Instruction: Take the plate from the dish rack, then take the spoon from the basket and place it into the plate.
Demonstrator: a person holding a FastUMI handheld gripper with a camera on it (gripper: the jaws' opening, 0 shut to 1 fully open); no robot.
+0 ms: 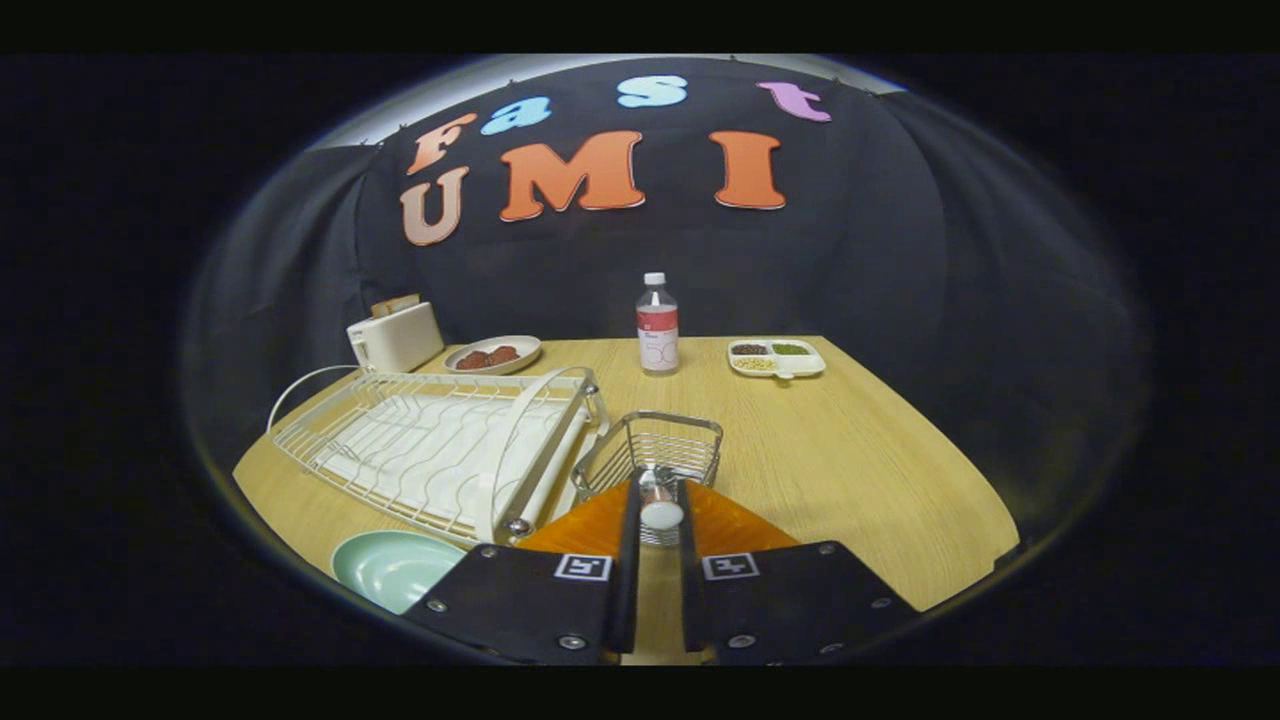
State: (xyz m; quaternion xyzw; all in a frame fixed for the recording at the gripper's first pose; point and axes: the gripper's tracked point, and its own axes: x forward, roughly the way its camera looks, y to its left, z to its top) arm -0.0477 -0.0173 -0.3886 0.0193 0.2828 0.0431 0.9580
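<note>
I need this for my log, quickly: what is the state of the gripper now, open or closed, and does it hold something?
Gripper: closed on the spoon, its white handle pinched between both fingers, just in front of the wire basket.

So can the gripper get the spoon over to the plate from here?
Probably yes. The gripper looks shut on the spoon, jaws pressing its white end at the wire basket. The green plate lies flat beside the dish rack, with nothing on it.
</note>
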